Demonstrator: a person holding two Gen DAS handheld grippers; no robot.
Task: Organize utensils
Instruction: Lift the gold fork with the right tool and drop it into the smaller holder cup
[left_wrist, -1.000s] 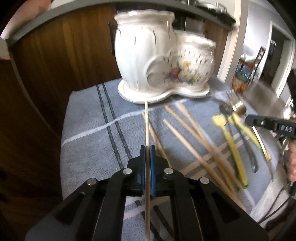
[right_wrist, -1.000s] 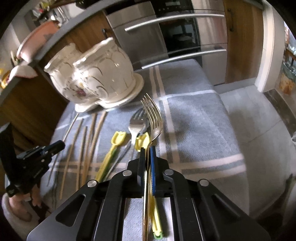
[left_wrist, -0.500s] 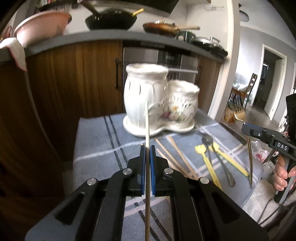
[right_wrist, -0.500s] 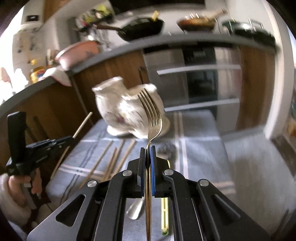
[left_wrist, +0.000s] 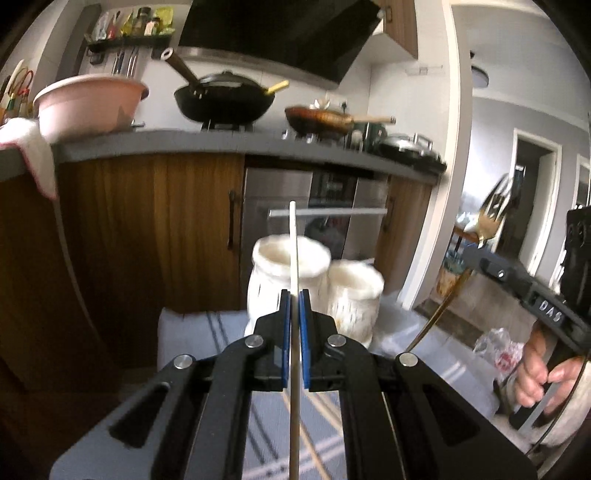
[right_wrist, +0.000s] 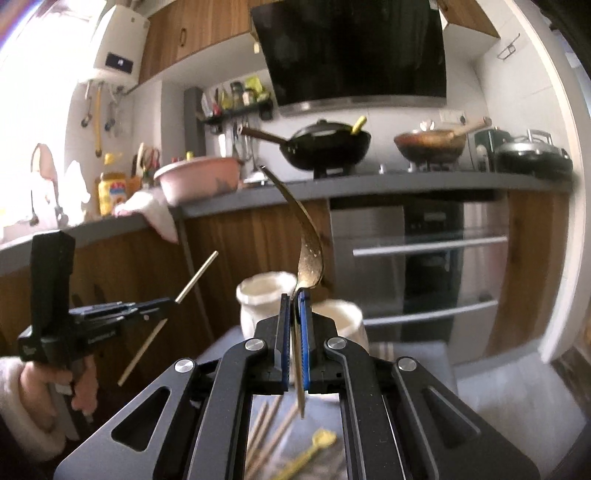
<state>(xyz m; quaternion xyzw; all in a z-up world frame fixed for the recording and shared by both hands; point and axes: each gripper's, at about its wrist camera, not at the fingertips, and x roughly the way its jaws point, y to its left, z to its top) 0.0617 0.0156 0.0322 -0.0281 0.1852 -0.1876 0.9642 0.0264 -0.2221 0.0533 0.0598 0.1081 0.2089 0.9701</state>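
Both grippers lifted off grey striped cloth (left_wrist: 192, 332) since a second ago. Left gripper (left_wrist: 294, 306) clamped on thin wooden chopstick (left_wrist: 293, 236); right gripper (right_wrist: 294, 306) clamped on gold metal fork (right_wrist: 308, 251). White ceramic two-pot holder (left_wrist: 291, 266) ahead, blurred; probably drop-in next. Remaining chopsticks (right_wrist: 266, 435) lie on cloth.

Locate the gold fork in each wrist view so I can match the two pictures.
Left wrist view: the gold fork is at the right edge, tines up, held in the right hand-held gripper.
Right wrist view: the same fork rises from centre frame, clamped between this gripper's blue pads.
Shared landmark: the white ceramic utensil holder, standing behind the grippers in both.
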